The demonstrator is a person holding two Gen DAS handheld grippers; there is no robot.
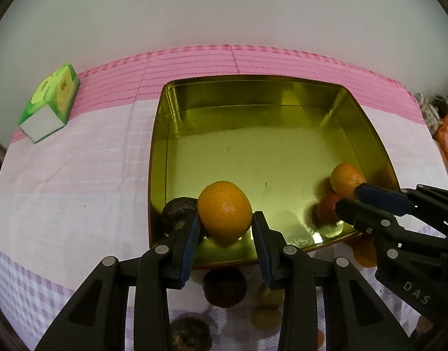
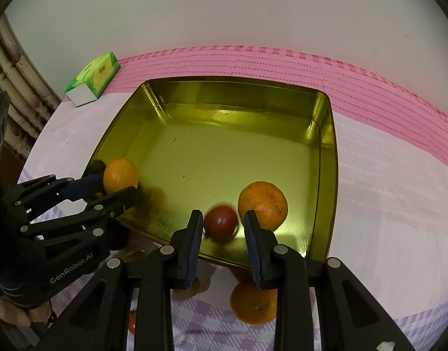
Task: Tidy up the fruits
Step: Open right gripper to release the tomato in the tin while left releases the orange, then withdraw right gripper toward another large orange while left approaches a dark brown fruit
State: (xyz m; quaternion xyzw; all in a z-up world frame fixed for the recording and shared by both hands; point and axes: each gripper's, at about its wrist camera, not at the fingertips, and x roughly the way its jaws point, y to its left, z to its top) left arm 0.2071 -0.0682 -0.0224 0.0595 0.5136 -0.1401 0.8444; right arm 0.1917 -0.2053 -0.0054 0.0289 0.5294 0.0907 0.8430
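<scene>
Pink-and-lilac checked cloth (image 1: 77, 175) under a gold tin (image 1: 194, 93). Over the tin's near edge, left gripper (image 1: 225, 222) clamped on an orange (image 1: 225, 209). Right gripper (image 2: 222, 228) slightly parted around a red fruit (image 2: 221, 221), no clear contact. Farther in, another orange (image 2: 263, 206).

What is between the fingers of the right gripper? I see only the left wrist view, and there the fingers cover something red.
Observer: A round red fruit, a little blurred. It sits inside the gold tin, between the fingers of the right gripper.
Operator: Do the pads press on it?
Observer: No. A small gap shows on each side of the fruit.
Operator: Is anything under that gripper, outside the tin?
Observer: Yes. A whole orange lies on the checked cloth, just before the tin's near wall.
</scene>
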